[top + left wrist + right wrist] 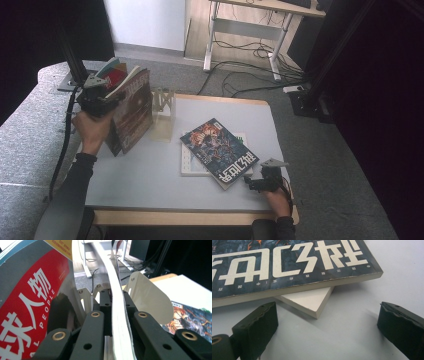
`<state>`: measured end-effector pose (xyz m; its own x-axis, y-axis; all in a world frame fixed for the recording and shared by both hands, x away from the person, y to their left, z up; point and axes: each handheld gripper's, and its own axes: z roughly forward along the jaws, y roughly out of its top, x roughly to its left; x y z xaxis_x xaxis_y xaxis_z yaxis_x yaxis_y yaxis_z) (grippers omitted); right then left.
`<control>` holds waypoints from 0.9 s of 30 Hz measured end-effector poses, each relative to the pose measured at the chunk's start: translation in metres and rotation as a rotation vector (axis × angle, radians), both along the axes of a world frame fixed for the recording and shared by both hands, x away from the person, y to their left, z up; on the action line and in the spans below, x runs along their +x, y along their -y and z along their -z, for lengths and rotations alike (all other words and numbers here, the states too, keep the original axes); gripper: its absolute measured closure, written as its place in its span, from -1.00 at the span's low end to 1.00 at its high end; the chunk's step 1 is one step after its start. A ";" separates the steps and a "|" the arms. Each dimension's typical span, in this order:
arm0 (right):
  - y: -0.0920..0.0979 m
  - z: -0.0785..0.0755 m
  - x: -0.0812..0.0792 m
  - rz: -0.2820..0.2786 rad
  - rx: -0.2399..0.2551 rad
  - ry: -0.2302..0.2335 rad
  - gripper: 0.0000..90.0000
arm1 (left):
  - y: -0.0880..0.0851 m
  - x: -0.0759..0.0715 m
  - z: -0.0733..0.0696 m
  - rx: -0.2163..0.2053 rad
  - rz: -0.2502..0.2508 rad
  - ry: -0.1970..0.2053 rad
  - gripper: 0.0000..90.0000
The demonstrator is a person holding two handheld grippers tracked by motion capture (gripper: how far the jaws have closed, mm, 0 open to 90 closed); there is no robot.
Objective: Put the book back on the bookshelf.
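- Landmark for all positions: the wooden rack (163,106), standing upright at the far left part of the desk (150,175)
- Left claw (100,97): raised off the desk just left of the rack, carried in the person's left hand (91,127); clenched on a magazine (131,107), jaws pressed against both faces of it
- Magazine: held upright on the left side of the rack, close beside it, spine end down and pages fanning out at the top; whether its lower corner touches the desk I cannot tell
- Left gripper view: the magazine's page edge (120,322) runs straight up between the black jaws; a red cover with white characters (27,312) bends away on one side; pale rounded plates of the rack (150,298) show beyond the jaws
- Comic book (219,150): flat on the desk to the right of the rack and nearer the person, well apart from it, turned at an angle; it rests on a white board (192,167) whose edges stick out beneath it
- Right claw (251,184): low over the desk, far right of the rack, at the near corner of the comic book; released, jaws wide apart with nothing between them; held in the right hand (277,197)
- Right gripper view: the two pads (257,325) straddle bare desk surface; the comic book's edge (294,288) overhangs a corner of the white board (312,301) just ahead of the pads; no contact with either
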<state>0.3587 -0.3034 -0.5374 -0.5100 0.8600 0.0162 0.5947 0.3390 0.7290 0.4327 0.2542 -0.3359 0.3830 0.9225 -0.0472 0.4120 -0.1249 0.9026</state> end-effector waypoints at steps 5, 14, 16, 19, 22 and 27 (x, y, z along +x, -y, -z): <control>0.000 0.000 0.000 0.000 0.000 0.000 -0.94 | 0.001 0.006 0.001 -0.027 -0.008 0.019 0.88; 0.000 0.000 0.000 -0.001 0.001 0.000 -0.94 | 0.001 0.013 0.001 -0.038 -0.048 0.059 0.88; 0.000 0.000 0.000 0.000 0.001 0.000 -0.94 | 0.001 0.014 0.003 -0.031 -0.053 0.055 0.88; 0.000 0.000 0.000 -0.001 0.001 0.000 -0.94 | 0.003 0.014 0.007 -0.009 -0.061 0.045 0.87; 0.000 0.000 0.000 -0.001 0.001 0.000 -0.94 | 0.000 0.012 0.009 -0.013 -0.069 0.050 0.86; 0.000 0.000 0.000 0.001 0.000 0.002 -0.94 | -0.003 0.009 0.012 0.005 -0.085 0.044 0.79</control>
